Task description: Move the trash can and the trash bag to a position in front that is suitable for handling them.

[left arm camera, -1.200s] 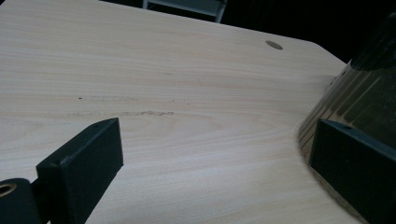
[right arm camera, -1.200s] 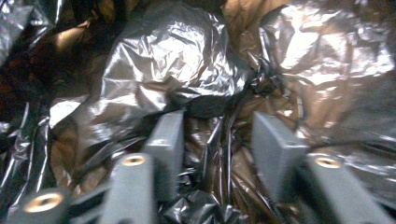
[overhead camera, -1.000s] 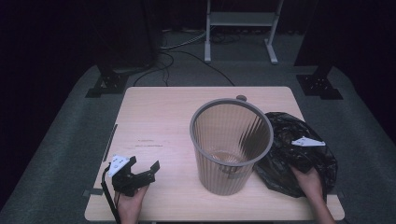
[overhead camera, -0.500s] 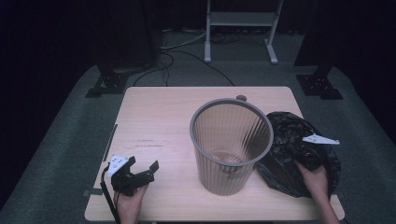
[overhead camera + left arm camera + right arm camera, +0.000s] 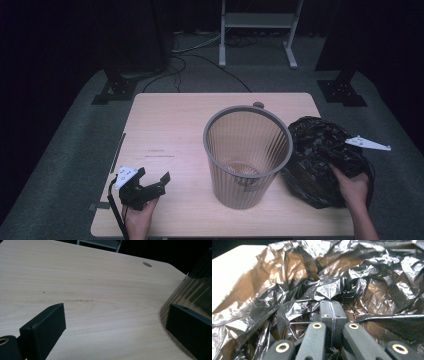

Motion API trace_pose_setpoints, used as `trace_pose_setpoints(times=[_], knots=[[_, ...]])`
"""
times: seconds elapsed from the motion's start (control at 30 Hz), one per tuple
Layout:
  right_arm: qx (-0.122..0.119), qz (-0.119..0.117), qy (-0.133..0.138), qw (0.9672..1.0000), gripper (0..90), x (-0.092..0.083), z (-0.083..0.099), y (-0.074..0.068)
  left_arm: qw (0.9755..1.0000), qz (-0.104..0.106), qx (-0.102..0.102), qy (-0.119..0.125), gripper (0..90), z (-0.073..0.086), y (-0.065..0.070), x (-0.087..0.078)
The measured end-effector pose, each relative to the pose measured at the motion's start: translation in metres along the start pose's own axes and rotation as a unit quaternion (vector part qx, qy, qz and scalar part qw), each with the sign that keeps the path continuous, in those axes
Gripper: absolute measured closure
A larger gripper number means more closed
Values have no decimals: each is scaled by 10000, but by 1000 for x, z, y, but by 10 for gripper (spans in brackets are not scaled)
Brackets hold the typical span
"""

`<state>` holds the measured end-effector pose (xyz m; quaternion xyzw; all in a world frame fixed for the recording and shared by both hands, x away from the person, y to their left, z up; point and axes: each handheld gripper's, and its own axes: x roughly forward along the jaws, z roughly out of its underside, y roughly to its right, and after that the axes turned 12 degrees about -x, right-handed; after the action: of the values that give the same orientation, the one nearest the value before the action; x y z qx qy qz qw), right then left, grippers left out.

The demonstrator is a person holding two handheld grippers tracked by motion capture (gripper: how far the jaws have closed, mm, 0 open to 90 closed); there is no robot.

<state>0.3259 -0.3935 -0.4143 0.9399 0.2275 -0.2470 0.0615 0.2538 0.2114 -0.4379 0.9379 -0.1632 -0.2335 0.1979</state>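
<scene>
Your left hand-held gripper [image 5: 150,182] rests on the near left part of the bench [image 5: 170,125] in the high view, jaws spread and holding nothing, your left hand [image 5: 137,216] behind it. To its right stands the ribbed waste bin [image 5: 248,155], upright and open-topped. Past the bin, your right hand-held gripper [image 5: 327,150] is sunk in the crumpled black plastic bag [image 5: 315,150] at the bench's right edge, your right hand [image 5: 352,186] gripping it from the near side and its grey plate sticking out to the right; from up here you cannot tell how its jaws stand.

The left gripper view looks along your left hand-held gripper [image 5: 113,327]: the two black jaws stand wide apart with bare bench [image 5: 100,290] between them. The bin's ribbed wall [image 5: 192,290] rises just beyond the right jaw, a closeness the high view does not make plain.

The right gripper view settles what the high view hides: your right hand-held gripper [image 5: 331,306] has its jaws pressed together, pinching a bunched fold of the bag [image 5: 367,277]. Glossy wrinkled plastic lies ahead and on both sides of the jaws, and a corner of the bench [image 5: 234,270] shows beyond it at the left.
</scene>
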Motion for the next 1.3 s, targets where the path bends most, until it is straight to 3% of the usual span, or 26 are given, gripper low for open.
trace_pose_setpoints(times=[0.6,1.07,1.3], knots=[[8,-163,437,9989,900,-42,-41,12,10000,-2,-2,-7,18,0,0,0],[-64,-384,759,9964,900,-90,-94,23,10000,-8,10,-17,18,1,0,1],[-265,-390,881,9950,900,-117,-120,21,10000,-7,21,-7,18,1,1,1]])
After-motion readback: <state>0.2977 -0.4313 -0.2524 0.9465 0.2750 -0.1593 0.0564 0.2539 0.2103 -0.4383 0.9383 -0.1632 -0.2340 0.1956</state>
